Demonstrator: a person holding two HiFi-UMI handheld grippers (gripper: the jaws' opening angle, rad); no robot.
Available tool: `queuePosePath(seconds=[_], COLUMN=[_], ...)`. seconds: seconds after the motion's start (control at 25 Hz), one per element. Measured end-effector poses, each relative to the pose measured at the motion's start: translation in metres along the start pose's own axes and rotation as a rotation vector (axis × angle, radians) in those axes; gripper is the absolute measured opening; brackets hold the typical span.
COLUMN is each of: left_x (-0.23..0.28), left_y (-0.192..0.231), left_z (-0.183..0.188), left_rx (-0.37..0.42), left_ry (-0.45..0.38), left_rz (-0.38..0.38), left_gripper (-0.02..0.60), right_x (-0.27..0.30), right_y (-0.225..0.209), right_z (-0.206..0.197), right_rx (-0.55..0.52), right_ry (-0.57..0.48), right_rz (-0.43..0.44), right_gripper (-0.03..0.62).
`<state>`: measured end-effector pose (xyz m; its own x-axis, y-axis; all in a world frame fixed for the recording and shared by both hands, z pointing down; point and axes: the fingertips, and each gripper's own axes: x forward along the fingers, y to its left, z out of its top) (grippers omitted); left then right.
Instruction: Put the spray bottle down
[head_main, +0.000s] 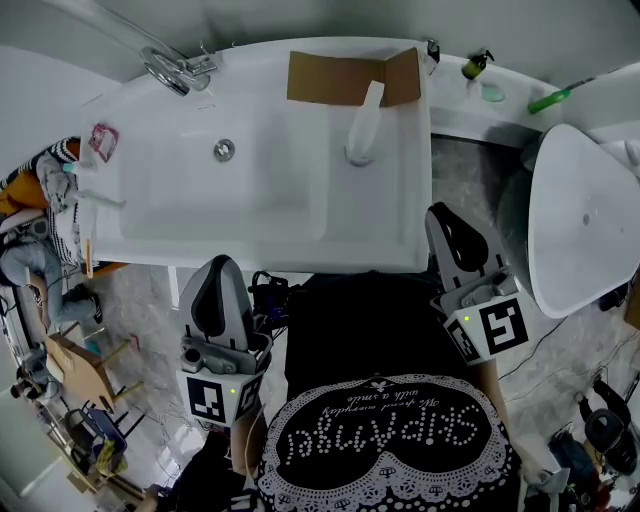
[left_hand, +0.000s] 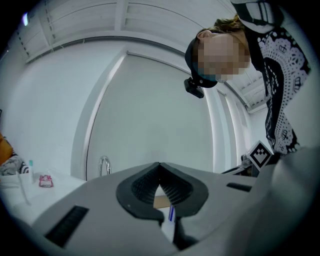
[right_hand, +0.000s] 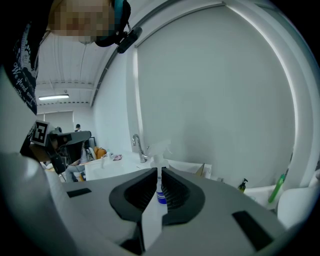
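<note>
Left gripper (head_main: 222, 265) and right gripper (head_main: 440, 212) are closed, empty. Shirt (head_main: 390, 440) lettering is unreadable. White bottle (head_main: 362, 130), blue-banded label, stands on sink (head_main: 270, 255).

shirt (head_main: 390, 440): upside-down studded capitals, roughly "SKIPANGI", uncertain | script line on it: "We spread everyday with a smile" | left marker cube (head_main: 212, 398), right marker cube (head_main: 497, 328): square code patterns, no letters | spray bottle (head_main: 362, 130): label illegible
</note>
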<state>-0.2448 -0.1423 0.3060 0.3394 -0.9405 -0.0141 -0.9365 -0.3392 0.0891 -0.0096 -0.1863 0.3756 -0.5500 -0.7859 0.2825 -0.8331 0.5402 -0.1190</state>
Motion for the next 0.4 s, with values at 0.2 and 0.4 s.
queuePosePath(seconds=[0.2,0.4], left_x=[-0.0002,-0.0013], left_y=[0.0026,0.0024], left_z=[0.0015,-0.0001], left_rx=[-0.024,-0.024], left_ry=[-0.013,-0.011], left_rz=[0.005,0.012], left_gripper=[0.005,0.005], right_x=[0.0007,0.0003], right_y=[0.0007,0.0013], right_z=[0.0004,-0.0002], right_rx=[0.0,0.0], right_ry=[0.0,-0.003], right_rz=[0.003,0.005], right_gripper=[0.04,0.04])
